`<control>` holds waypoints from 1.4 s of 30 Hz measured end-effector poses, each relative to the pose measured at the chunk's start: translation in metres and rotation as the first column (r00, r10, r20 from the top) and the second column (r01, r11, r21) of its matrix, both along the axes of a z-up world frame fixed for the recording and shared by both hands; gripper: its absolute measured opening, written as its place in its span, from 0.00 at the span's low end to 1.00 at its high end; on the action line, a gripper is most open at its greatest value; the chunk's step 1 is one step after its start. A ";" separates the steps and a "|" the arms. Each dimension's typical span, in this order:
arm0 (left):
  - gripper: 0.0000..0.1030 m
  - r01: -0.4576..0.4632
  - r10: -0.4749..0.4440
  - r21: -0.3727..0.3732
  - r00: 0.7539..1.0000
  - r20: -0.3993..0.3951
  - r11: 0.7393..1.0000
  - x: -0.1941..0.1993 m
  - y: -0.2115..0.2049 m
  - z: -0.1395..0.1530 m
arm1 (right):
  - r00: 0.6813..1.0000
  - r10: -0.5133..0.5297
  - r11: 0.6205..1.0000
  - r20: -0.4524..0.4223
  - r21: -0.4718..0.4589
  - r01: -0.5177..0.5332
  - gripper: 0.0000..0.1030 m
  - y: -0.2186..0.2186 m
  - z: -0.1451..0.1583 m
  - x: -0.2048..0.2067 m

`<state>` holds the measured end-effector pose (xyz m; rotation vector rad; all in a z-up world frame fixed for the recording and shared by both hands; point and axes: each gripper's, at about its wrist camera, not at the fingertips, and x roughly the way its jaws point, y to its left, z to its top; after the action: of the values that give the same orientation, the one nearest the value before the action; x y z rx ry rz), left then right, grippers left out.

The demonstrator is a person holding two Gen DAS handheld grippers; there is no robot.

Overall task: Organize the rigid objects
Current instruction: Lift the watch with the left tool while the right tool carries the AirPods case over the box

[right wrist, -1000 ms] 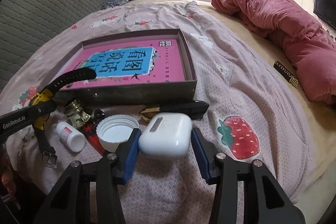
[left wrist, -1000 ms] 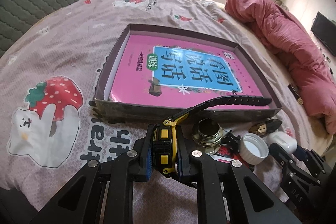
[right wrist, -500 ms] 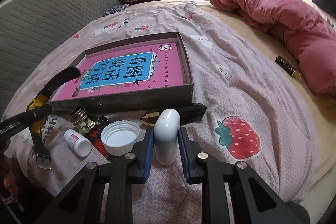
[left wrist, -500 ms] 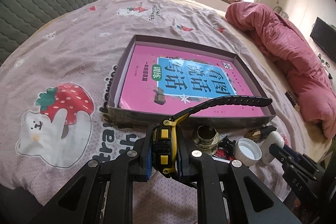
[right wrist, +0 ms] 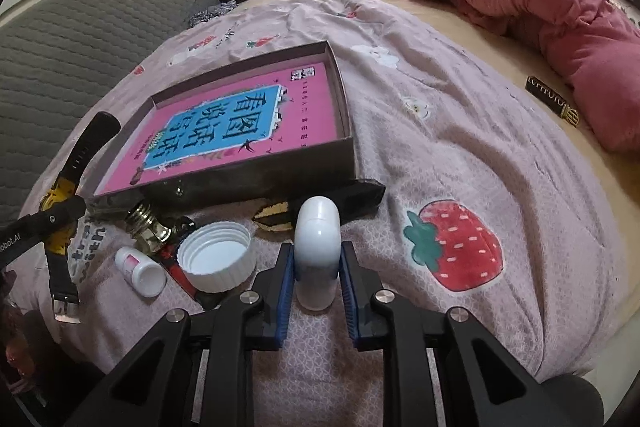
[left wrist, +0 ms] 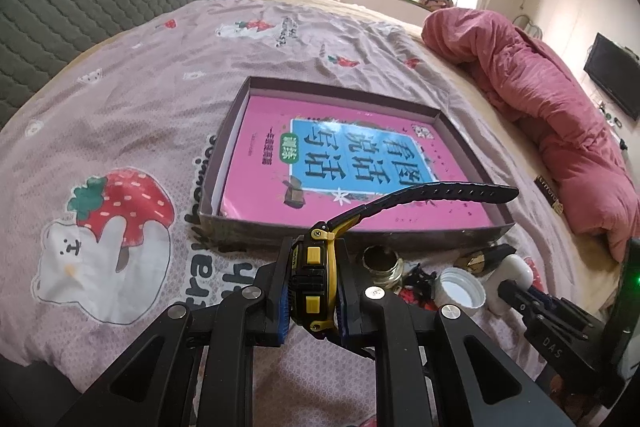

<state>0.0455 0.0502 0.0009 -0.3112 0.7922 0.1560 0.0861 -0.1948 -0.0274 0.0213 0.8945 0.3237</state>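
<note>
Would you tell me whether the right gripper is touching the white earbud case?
Touching: the right wrist view shows both blue fingers pressed against the white earbud case.

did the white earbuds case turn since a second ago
Yes. The white earbuds case now stands edge-on in the shut right gripper; earlier it lay broadside before the box.

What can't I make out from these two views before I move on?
- Watch face: left wrist view shows only its side, pinched in the left tongs.
- White case underside: right tongs pads cover it.
- Red item near the white cap: mostly buried, unidentifiable.
- Small bottle label: too small.
</note>
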 end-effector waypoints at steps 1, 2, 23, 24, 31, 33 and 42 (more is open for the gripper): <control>0.17 0.000 0.000 -0.001 1.000 0.004 1.000 0.000 0.000 0.002 | 1.000 0.004 1.000 0.012 0.010 -0.004 0.21 -0.001 0.004 -0.002; 0.17 0.000 0.000 -0.010 1.000 0.011 1.000 -0.002 0.001 0.005 | 1.000 0.008 1.000 0.023 0.016 -0.008 0.21 -0.001 0.007 -0.004; 0.17 -0.093 0.095 -0.039 0.993 0.065 0.995 0.035 0.034 0.016 | 0.993 0.014 0.978 0.117 0.203 -0.037 0.21 0.019 0.046 0.029; 0.17 -0.099 0.102 -0.044 0.993 0.064 0.994 0.040 0.037 0.015 | 0.994 0.008 0.976 0.110 0.215 -0.032 0.21 0.021 0.045 0.034; 0.17 -0.140 0.142 -0.060 0.989 0.038 0.988 0.075 0.051 -0.005 | 0.998 0.006 0.968 0.063 0.252 -0.022 0.21 0.039 0.031 0.059; 0.17 -0.145 0.145 -0.029 0.989 0.027 0.989 0.084 0.052 -0.010 | 0.999 0.021 0.963 0.041 0.266 -0.031 0.21 0.046 0.026 0.064; 0.17 -0.136 0.138 0.081 0.990 -0.019 0.987 0.110 0.048 -0.029 | 0.999 0.041 0.978 -0.001 0.205 -0.040 0.21 0.060 0.006 0.072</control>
<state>0.1551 0.0978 -0.0285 -0.2886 0.7871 0.3200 0.1581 -0.1350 -0.0212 0.1949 0.8647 0.4530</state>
